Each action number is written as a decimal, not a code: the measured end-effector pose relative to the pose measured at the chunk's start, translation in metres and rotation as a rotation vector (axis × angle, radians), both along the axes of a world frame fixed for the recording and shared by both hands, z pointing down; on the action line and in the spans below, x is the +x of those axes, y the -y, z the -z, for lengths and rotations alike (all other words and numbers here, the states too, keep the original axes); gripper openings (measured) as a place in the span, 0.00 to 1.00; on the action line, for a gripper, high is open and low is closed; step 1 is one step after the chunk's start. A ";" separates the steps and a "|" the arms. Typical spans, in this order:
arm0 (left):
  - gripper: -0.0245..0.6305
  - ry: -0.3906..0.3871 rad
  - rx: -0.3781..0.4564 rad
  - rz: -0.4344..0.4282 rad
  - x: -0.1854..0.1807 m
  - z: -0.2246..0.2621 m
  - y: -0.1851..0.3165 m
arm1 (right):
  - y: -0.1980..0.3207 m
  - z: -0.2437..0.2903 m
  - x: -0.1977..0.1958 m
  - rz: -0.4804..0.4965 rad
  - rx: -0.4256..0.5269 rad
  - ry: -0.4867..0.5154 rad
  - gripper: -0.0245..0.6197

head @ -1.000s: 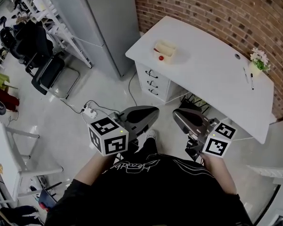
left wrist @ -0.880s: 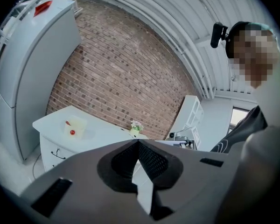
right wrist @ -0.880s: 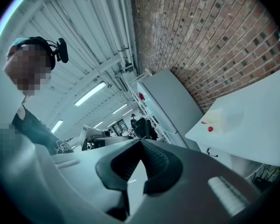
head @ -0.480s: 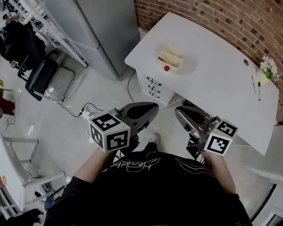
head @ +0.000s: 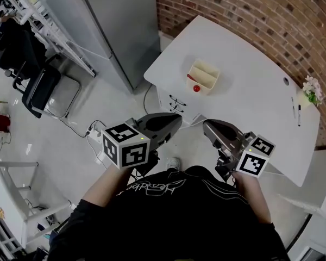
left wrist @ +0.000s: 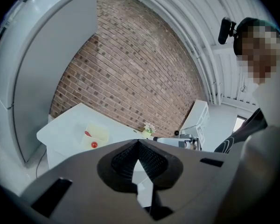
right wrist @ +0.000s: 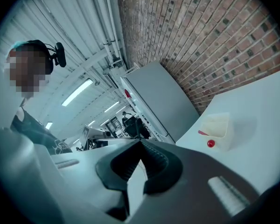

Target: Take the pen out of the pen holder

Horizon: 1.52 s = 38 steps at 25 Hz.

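A cream pen holder [head: 202, 76] stands on the white desk [head: 250, 91], near its left end. A pen with a red ball tip [head: 196, 88] sticks out at the holder's near side. Both grippers hang in front of the person's body over the floor, well short of the desk. My left gripper [head: 175, 122] is shut and holds nothing, and my right gripper [head: 207, 127] is the same. The left gripper view shows the holder [left wrist: 97, 134] far ahead, past the closed jaws. In the right gripper view the holder [right wrist: 217, 126] sits at the right.
A brick wall [head: 271, 15] runs behind the desk and a tall grey cabinet [head: 114, 26] stands to its left. A small flower pot [head: 313, 93] and a black pen [head: 299, 114] sit at the desk's right end. Drawers [head: 174, 99] are under the desk. A black chair [head: 46, 88] and a power strip [head: 95, 129] are on the floor at left.
The desk and pen holder have shifted nearer and lower in the head view as the person steps towards them. Both grippers stay shut in front of the body.
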<state>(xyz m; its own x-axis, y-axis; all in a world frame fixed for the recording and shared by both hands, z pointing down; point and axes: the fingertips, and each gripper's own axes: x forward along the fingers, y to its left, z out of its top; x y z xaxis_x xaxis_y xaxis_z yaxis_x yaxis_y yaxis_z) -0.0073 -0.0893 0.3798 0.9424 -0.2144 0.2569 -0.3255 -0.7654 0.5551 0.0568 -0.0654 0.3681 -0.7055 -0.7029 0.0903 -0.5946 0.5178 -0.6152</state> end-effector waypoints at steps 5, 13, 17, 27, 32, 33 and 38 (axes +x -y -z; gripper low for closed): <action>0.04 -0.010 -0.003 0.006 0.004 0.001 0.012 | 0.008 -0.003 0.002 0.006 -0.004 -0.019 0.04; 0.04 0.005 -0.002 0.027 0.012 0.001 0.033 | 0.030 -0.003 0.011 0.022 -0.008 -0.013 0.04; 0.04 0.028 0.002 0.044 0.019 -0.001 0.050 | 0.049 -0.004 0.019 0.036 -0.011 -0.007 0.04; 0.04 0.081 -0.043 0.078 0.033 -0.025 0.092 | 0.094 -0.031 0.033 0.098 -0.054 -0.056 0.04; 0.04 0.100 -0.075 0.099 0.031 -0.039 0.106 | 0.114 -0.050 0.033 0.128 -0.077 -0.086 0.04; 0.04 0.103 -0.080 0.104 0.031 -0.041 0.109 | 0.118 -0.054 0.033 0.134 -0.079 -0.095 0.05; 0.04 0.121 -0.099 0.117 0.032 -0.050 0.124 | 0.137 -0.069 0.035 0.154 -0.089 -0.170 0.05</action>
